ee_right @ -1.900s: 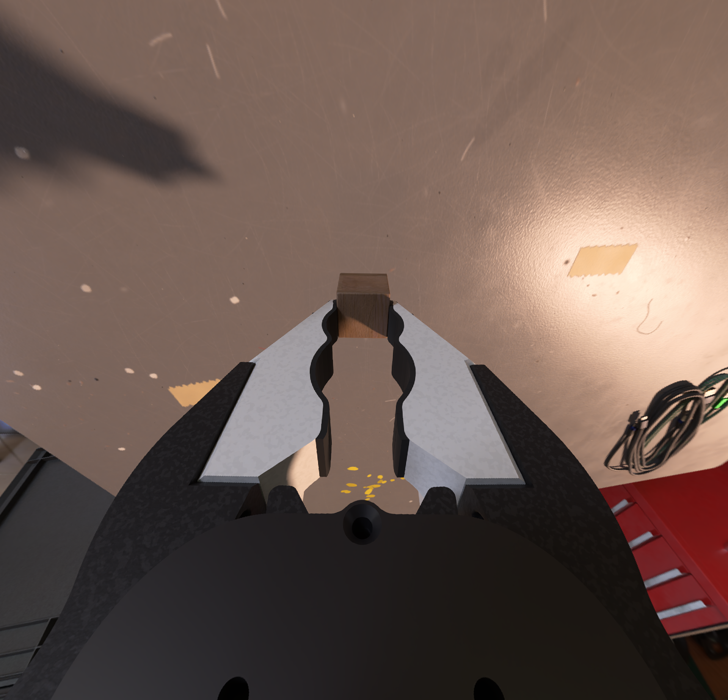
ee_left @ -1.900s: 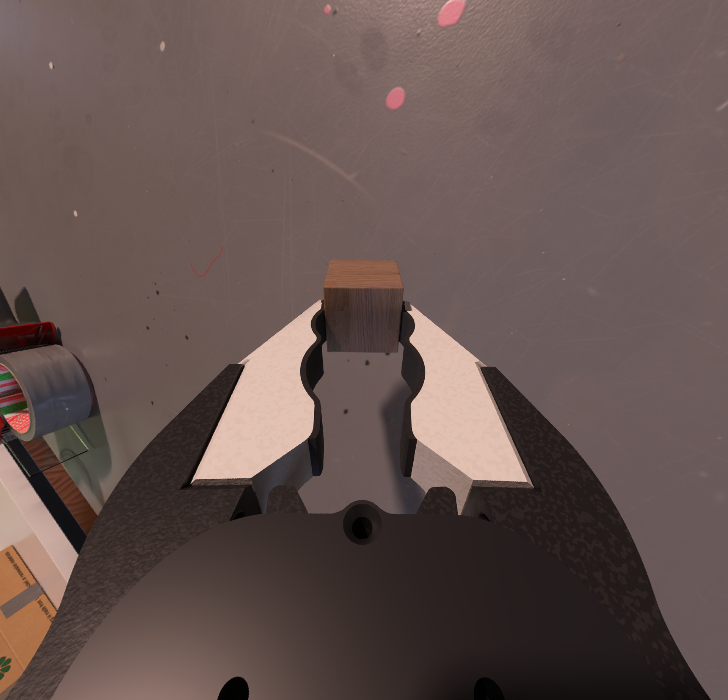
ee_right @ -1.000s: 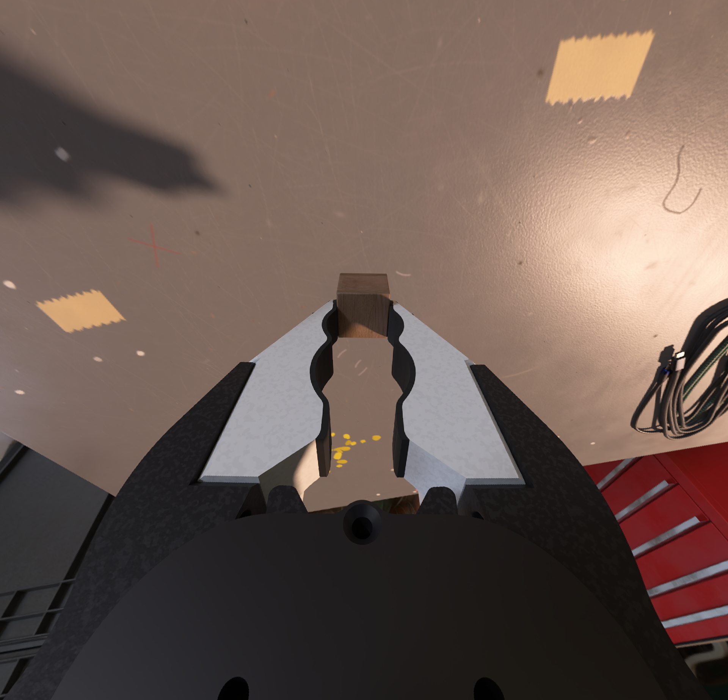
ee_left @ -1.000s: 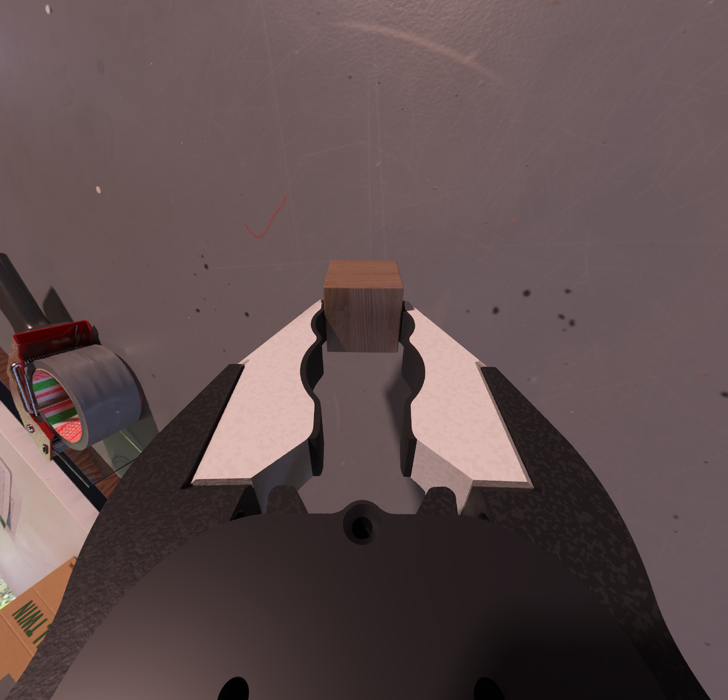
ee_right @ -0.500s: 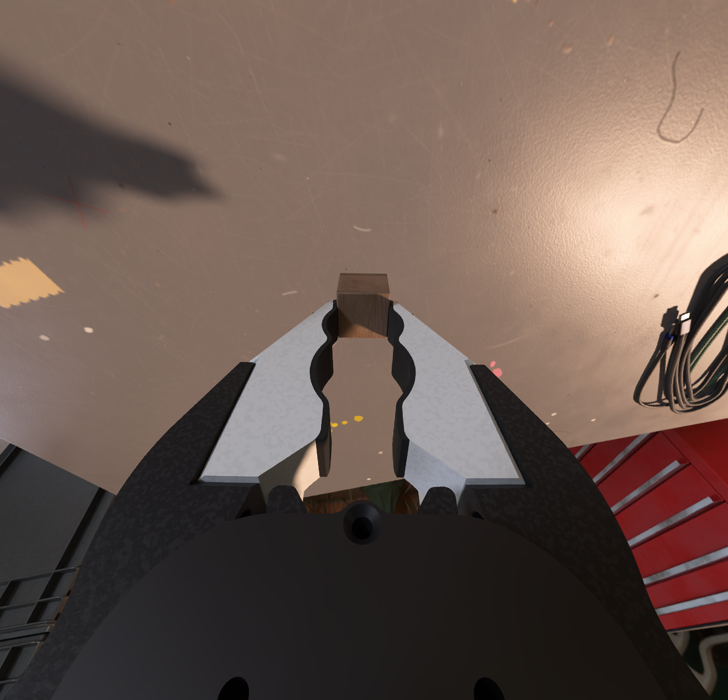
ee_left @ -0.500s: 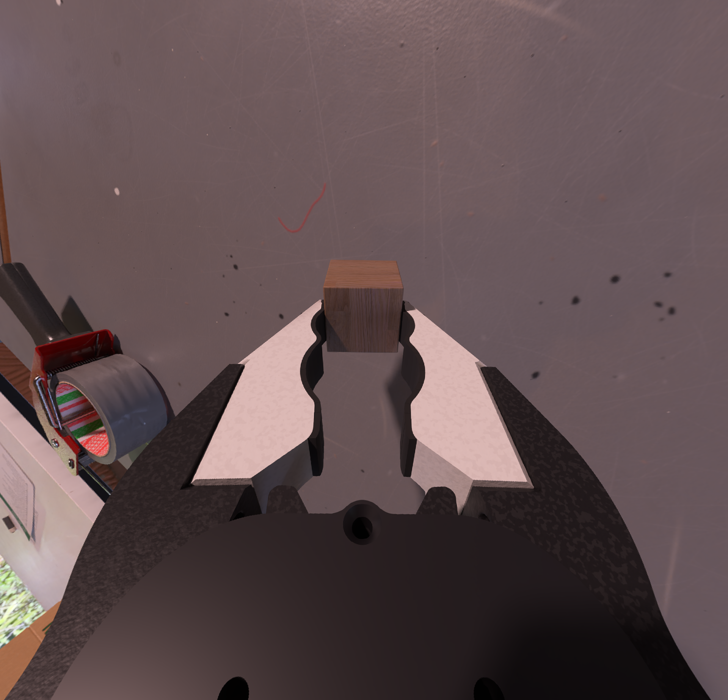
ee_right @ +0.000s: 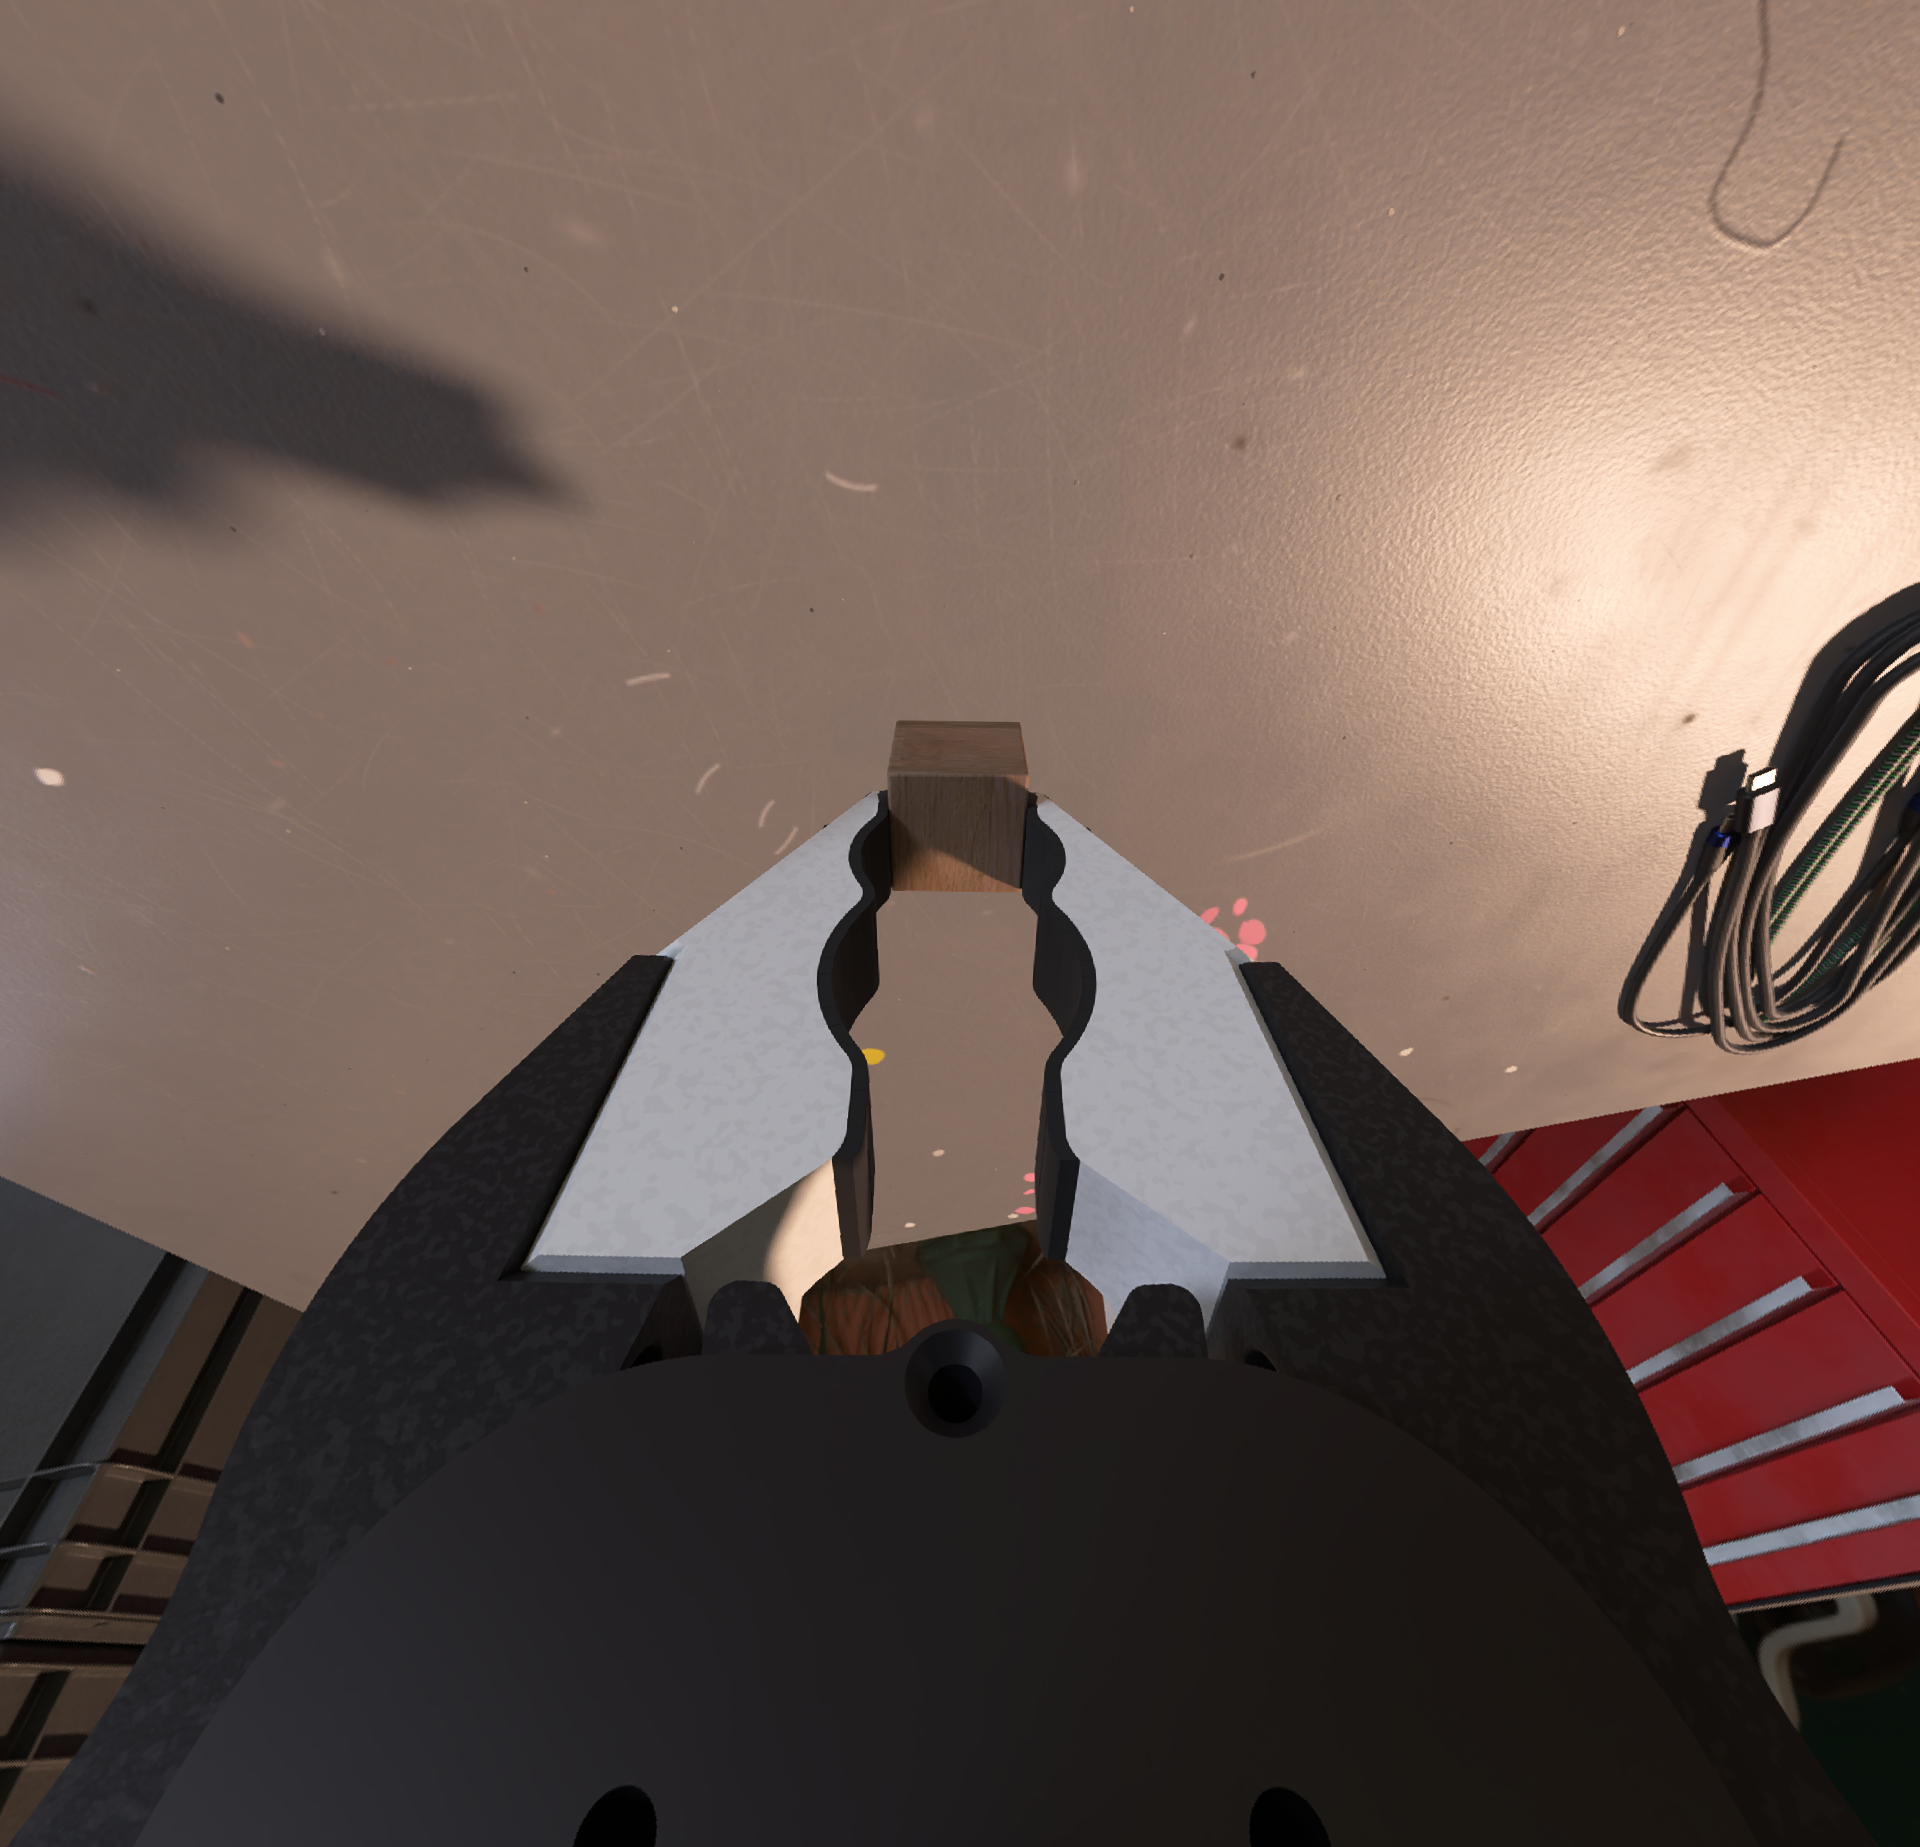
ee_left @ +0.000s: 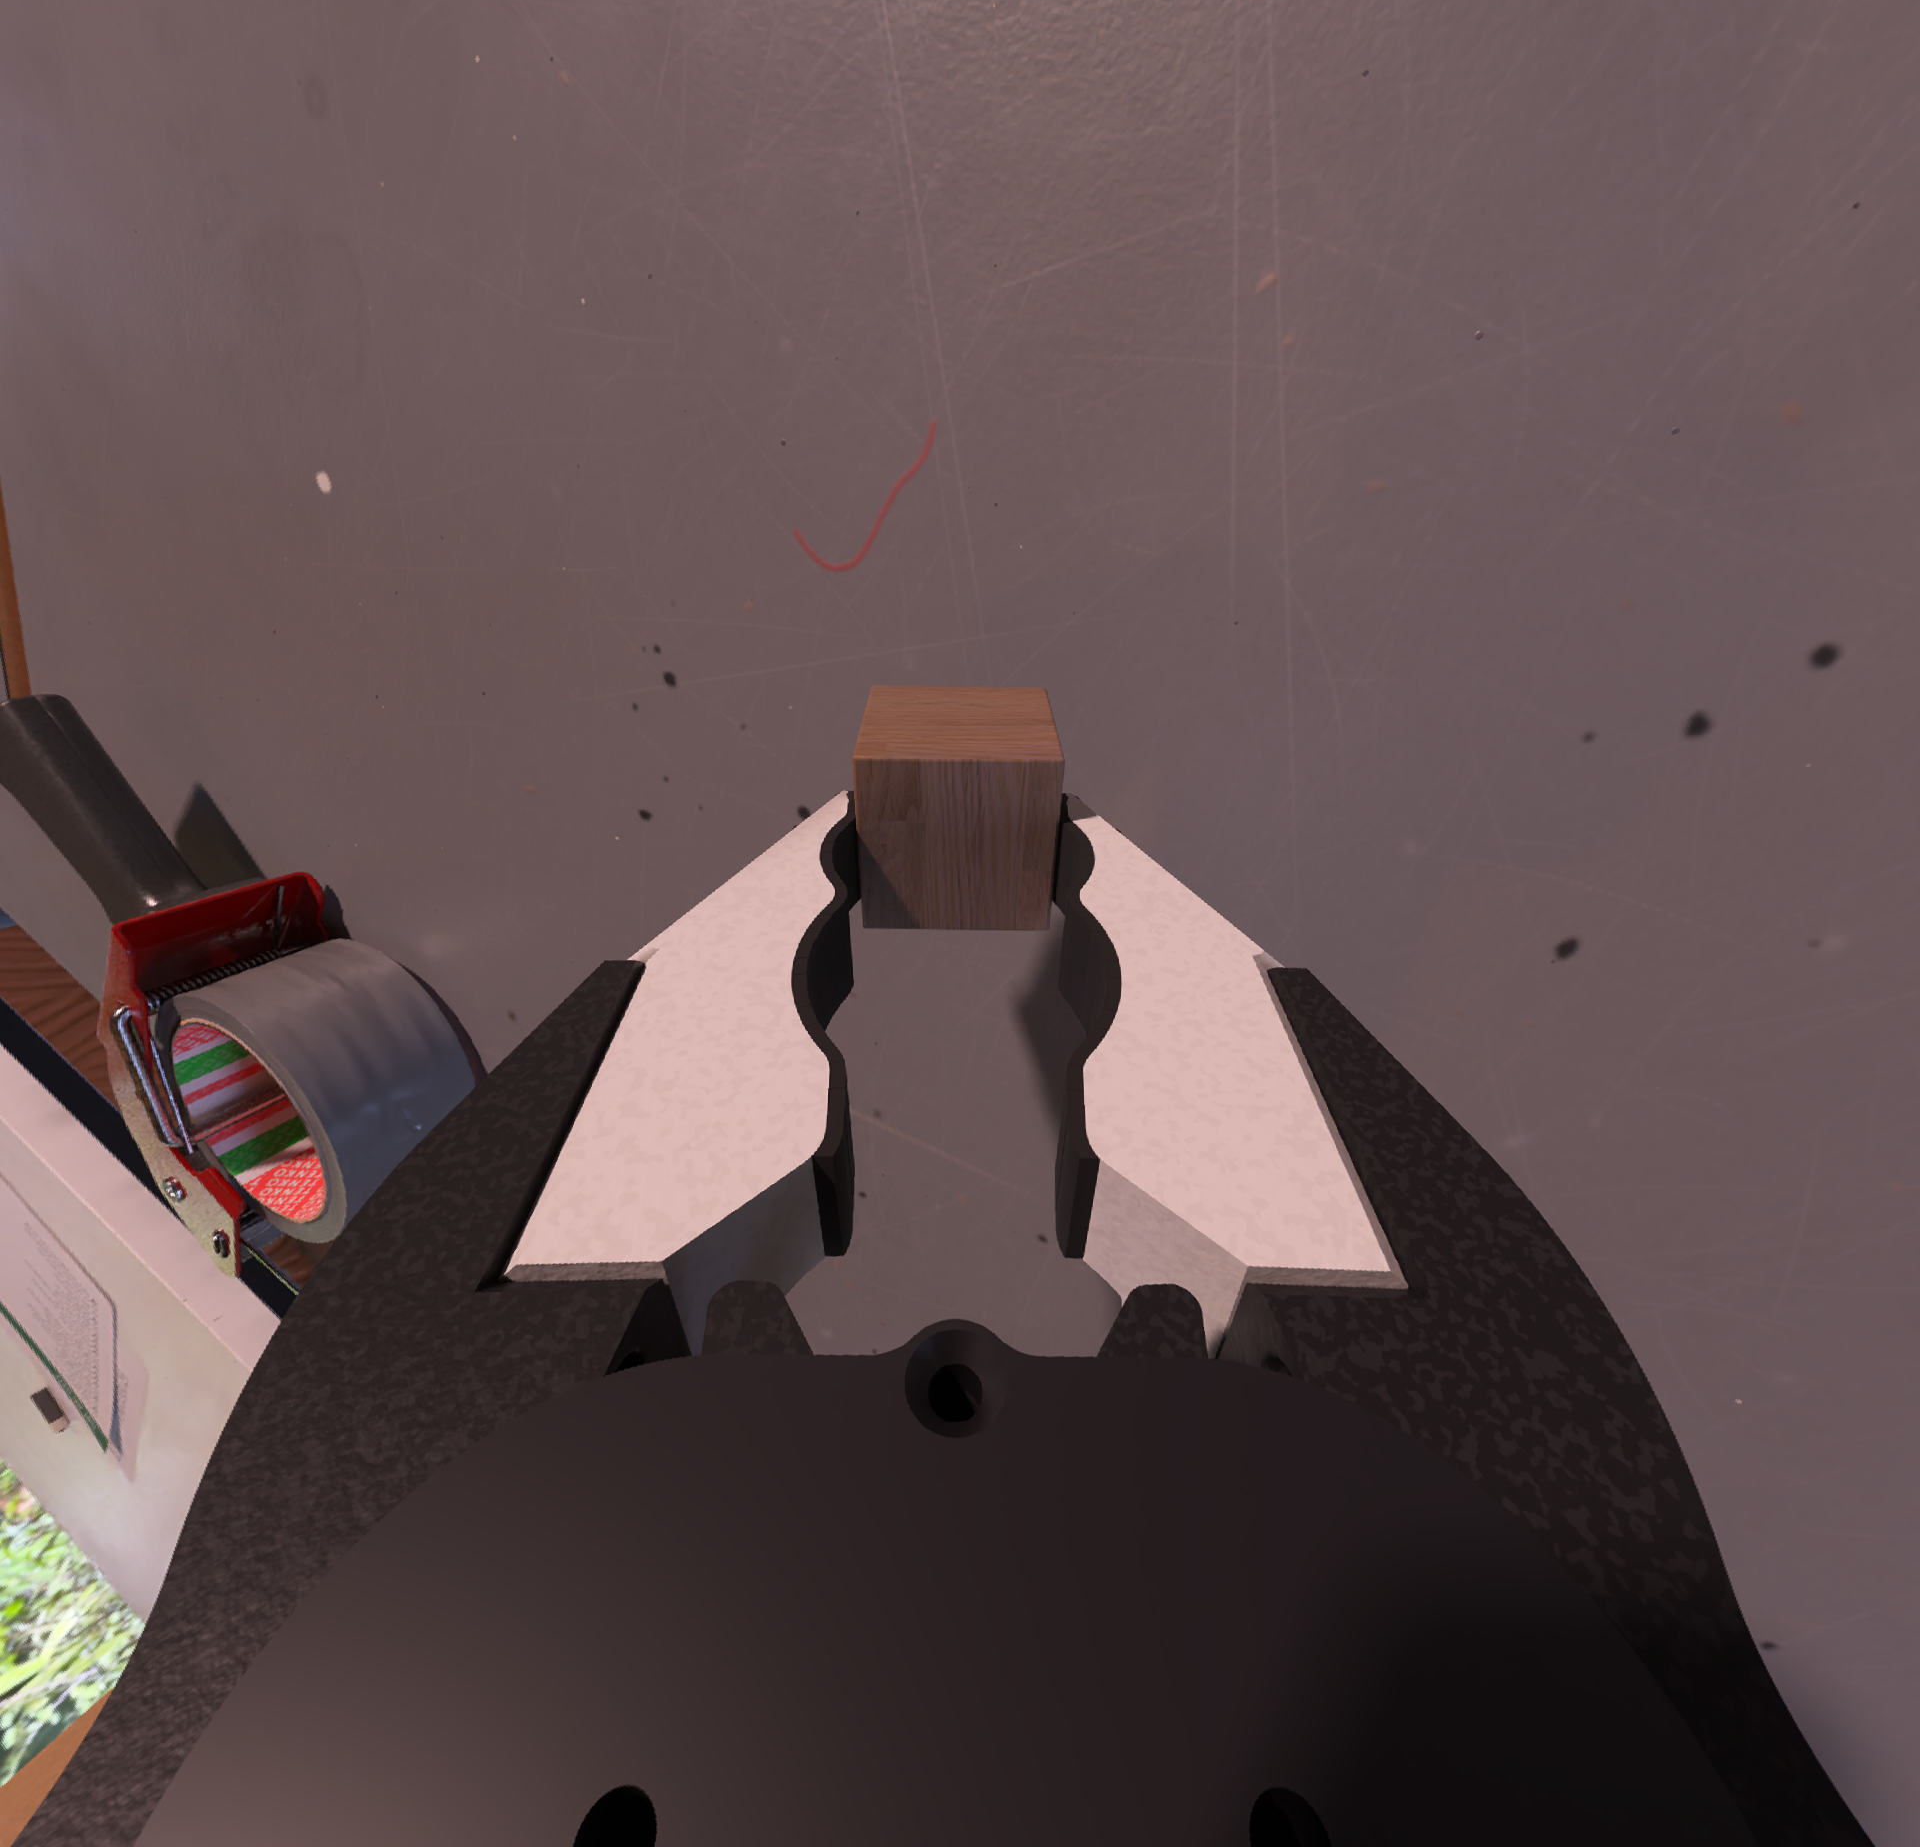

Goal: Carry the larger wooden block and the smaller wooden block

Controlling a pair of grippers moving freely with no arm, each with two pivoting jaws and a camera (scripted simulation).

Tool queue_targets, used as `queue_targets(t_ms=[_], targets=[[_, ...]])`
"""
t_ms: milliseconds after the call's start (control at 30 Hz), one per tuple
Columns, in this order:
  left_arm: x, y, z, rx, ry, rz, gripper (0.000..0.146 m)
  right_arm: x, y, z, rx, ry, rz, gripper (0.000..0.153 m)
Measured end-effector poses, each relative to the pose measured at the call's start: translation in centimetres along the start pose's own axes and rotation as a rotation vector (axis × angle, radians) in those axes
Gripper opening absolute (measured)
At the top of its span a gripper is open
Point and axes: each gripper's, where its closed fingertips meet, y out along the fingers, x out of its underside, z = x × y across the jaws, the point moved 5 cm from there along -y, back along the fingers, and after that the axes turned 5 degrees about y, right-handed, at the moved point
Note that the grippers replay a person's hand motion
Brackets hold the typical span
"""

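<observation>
the left gripper [ee_left: 956, 852] is holding the larger brown wooden cube block [ee_left: 956, 821], its jaws pressing on the block's two sides at the fingertips, above a scuffed grey table surface [ee_left: 1351, 343]. the right gripper [ee_right: 956, 841] is clamping the smaller pale wooden cube block [ee_right: 956, 826] the same way over a tan scratched surface [ee_right: 1039, 291]. both blocks appear lifted, so the carrying seems under way; no drop-off place is showing. a grey tape roll in a red dispenser [ee_left: 249, 1080] is partly cut off at the left. coiled black cables [ee_right: 1787, 862] and a red drawer cabinet [ee_right: 1714, 1330] are running out of frame. the blocks' undersides are hidden.
</observation>
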Motion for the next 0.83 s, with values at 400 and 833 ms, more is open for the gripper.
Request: queue_targets(t_ms=[400,833], targets=[[-0.03,0.10,-0.20,0.003,0.019,-0.005,0.036,-0.41,0.01,0.17,-0.008,0.021,0.012,0.024],[0.05,0.27,-0.57,0.007,0.001,-0.021,0.036,-0.37,0.12,0.31,-0.007,0.023,-0.019,0.024]])
